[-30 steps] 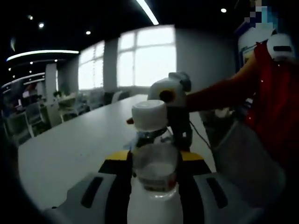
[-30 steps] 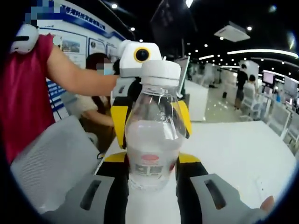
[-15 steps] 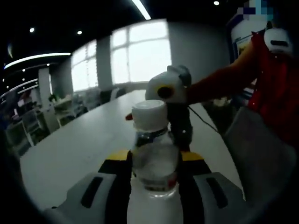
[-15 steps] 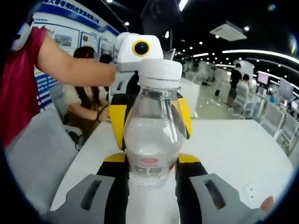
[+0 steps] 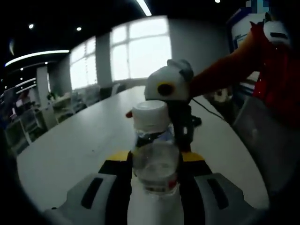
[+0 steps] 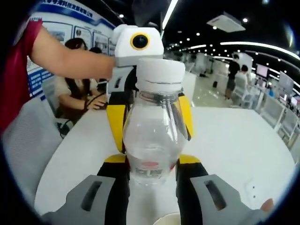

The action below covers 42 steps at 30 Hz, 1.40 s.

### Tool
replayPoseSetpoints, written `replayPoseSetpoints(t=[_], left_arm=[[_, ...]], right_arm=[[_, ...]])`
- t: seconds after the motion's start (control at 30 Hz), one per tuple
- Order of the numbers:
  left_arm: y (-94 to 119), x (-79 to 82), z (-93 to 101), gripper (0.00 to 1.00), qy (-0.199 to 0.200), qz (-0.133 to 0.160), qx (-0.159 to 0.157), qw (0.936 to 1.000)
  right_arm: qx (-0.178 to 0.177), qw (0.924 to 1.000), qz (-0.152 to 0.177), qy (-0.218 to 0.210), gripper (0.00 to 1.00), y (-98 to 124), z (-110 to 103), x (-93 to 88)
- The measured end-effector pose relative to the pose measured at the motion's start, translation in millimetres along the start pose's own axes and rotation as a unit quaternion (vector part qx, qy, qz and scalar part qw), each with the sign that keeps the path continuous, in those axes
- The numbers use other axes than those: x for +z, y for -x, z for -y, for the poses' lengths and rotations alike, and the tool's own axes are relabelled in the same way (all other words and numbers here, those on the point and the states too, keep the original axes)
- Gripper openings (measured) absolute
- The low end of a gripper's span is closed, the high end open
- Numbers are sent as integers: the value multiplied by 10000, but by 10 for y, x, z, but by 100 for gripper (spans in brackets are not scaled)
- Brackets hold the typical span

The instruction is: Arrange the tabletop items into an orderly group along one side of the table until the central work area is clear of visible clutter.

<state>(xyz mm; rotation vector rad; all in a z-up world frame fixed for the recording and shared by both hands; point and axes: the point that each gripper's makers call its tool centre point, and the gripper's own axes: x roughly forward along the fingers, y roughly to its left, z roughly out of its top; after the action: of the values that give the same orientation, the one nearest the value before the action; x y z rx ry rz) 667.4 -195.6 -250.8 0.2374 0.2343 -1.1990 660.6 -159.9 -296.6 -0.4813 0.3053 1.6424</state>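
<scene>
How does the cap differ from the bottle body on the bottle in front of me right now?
The cap is opaque white, while the bottle body is clear and see-through. The cap is narrower than the bottle body, which widens out below the neck. The bottle body carries a label with a red mark low down; the cap is plain. They share one thing: both are parts of the same closed bottle.

No legible text is found. A red logo and dark print are seen on the bottle label (image 6: 150, 169) at 6 o'clock in the right gripper view, too blurred to be read. Lettering on the blue wall sign (image 6: 70, 10) at 11 o'clock is likewise unreadable.
</scene>
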Motion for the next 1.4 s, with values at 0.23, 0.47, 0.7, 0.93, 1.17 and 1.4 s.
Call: replayPoseSetpoints(t=[0.23,0.47,0.7,0.93,1.17,1.4], left_arm=[[-75,-155,-90,35,9,-17,-40,10000],[-129,-228,-123,35,41,5,-80,10000],[-170,-285,-123,36,10,-72,-128,9999],[-179,-308,-114,36,6,-120,-148,9998],[-187,-307,-127,36,8,-107,-124,9999],[-208,-297,-130,36,-13,-65,-98,9999]], right_arm=[[-74,9997,-227,15,37,-73,96,-168],[-105,9993,-354,-41,37,-86,137,-263],[-141,9987,-488,-52,37,-101,148,-341],[-139,9983,-563,-57,37,-109,148,-372],[-156,9981,-590,-59,37,-106,163,-386],[-176,9978,-637,-6,37,-87,171,-402]])
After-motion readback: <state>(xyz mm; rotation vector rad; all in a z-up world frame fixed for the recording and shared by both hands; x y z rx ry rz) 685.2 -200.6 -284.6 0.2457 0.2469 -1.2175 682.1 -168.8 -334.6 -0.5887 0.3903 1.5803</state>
